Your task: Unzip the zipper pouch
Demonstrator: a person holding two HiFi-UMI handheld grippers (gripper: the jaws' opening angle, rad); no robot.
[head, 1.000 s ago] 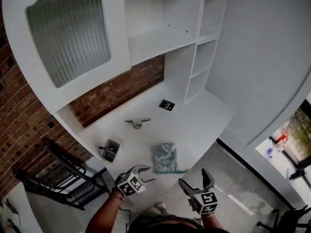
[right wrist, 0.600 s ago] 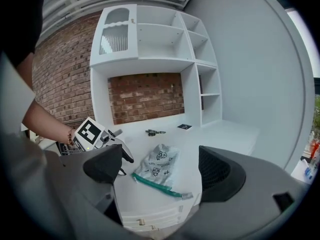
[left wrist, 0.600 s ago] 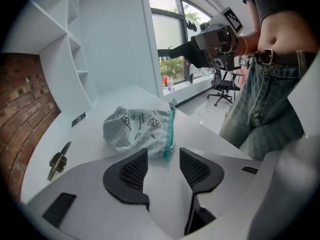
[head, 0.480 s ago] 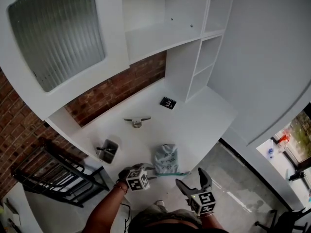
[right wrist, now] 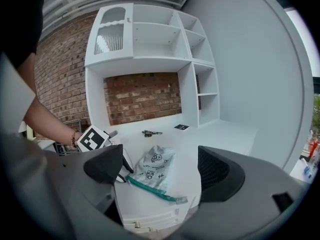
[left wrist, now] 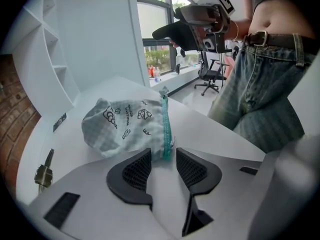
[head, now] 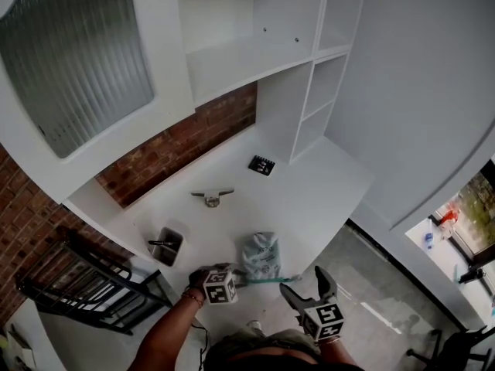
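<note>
A pale grey-green printed zipper pouch [head: 261,253] lies near the white desk's [head: 325,199] front edge, its teal zipper [head: 267,280] running along that edge. My left gripper [head: 237,278] points steeply down at the zipper's left end. In the left gripper view that zipper end [left wrist: 165,134] sits between the pads [left wrist: 137,170]. The jaws have just been closing, and a gap still shows on both sides. My right gripper [head: 305,283] hangs wide open off the desk's front edge, facing the pouch [right wrist: 152,166], with nothing in it.
Further back on the desk lie a metal clamp-like piece [head: 212,198] and a black marker tag [head: 261,165]. A grey cup with a pen [head: 166,246] stands at the left corner. White shelves and a brick wall stand behind, and a black rack [head: 69,284] stands on the floor to the left.
My left gripper came down and right to the zipper's left end, and its jaws narrowed around it. My right gripper stayed nearly where it was.
</note>
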